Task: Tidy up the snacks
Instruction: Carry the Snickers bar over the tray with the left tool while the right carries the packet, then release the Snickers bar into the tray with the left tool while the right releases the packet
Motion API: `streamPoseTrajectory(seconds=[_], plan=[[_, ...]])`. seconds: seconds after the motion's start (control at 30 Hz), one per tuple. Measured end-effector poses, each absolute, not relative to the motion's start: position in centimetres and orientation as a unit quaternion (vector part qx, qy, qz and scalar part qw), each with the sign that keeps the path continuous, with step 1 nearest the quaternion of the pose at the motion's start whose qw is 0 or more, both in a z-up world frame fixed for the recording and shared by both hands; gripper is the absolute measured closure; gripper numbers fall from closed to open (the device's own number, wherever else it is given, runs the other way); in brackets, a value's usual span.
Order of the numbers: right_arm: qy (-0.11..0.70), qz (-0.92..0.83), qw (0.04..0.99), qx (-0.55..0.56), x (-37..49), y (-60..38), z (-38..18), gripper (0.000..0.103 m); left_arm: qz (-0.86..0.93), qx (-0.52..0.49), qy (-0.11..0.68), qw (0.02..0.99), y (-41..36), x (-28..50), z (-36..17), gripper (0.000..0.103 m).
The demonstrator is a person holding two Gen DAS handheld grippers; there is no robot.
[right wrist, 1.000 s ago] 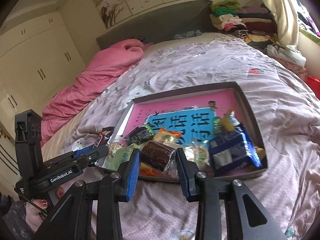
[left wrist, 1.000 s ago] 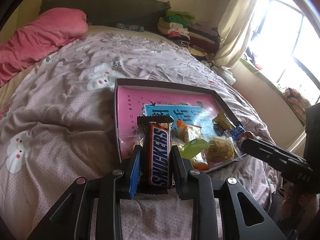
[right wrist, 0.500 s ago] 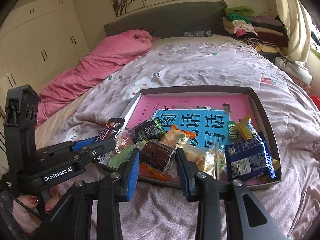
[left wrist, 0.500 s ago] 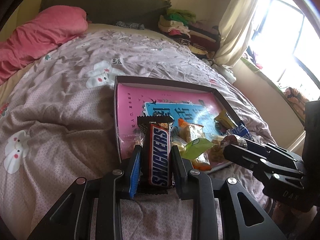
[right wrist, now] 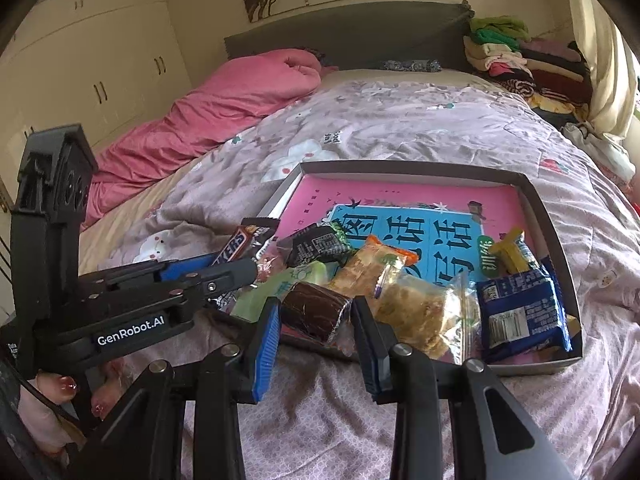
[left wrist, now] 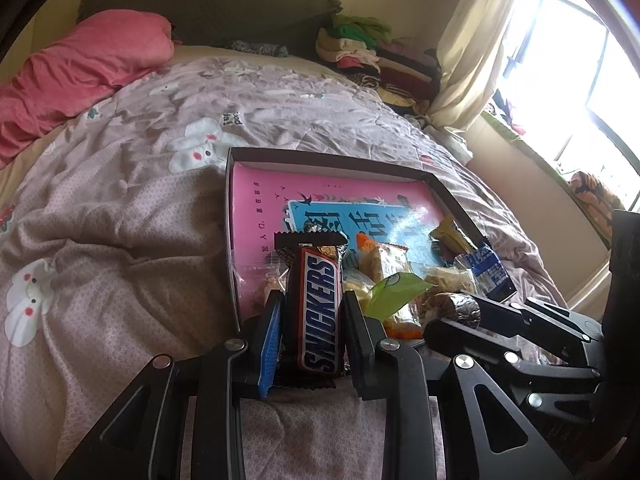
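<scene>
The left gripper [left wrist: 310,330] stays clamped on a Snickers bar [left wrist: 320,312] at the near left corner of the snack box [left wrist: 332,160], unmoved over the last second. The right gripper [right wrist: 316,316], closed on a dark round cake in clear wrap [right wrist: 314,310], has swung left along the near wall of the box and rolled slightly, so its tip now shows just right of the Snickers bar in the left view. Both snacks appear lifted and ready for placing; the sorting looks well under way. The near end of the box is crowded with packets, among them a blue wafer pack [right wrist: 520,312] at the right wall. The far half, with its pink printed floor, lies bare. The bedspread [right wrist: 400,120] is open around the box.
</scene>
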State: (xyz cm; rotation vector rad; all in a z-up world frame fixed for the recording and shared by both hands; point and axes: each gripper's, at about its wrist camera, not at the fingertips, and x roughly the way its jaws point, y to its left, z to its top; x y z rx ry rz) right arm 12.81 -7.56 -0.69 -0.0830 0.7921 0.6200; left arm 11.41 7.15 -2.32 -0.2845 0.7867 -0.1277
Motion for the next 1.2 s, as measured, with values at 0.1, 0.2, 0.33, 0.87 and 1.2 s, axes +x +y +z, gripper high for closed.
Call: streamPoseTrajectory(seconds=[0.1,0.2,0.33,0.87,1.2], plan=[[0.378,0.301,0.874,-0.048,12.8,-7.1,-0.9,0.067,-0.061,-0.133,0.382,0.912,7.0,11.4,-2.4,0.073],[0.378,0.302,0.873,-0.057,12.8,-6.6,-1.2,0.067,-0.062,-0.131,0.382,0.913,7.0,11.6,-2.6,0.073],[0.381,0.302,0.871,-0.067,13.1,-6.2,-1.7,0.067,-0.065,-0.13,0.38,0.913,6.9,12.0,-2.6,0.073],[0.382,0.277,0.88,-0.064,14.3,-7.3,-2.5,0.067,-0.076,-0.121,0.377,0.915,6.0,12.8,-2.8,0.073],[0.377,0.263,0.885,-0.08,14.4,-7.3,-3.0,0.067,-0.076,-0.12,0.378,0.915,5.8,12.8,-2.8,0.073]])
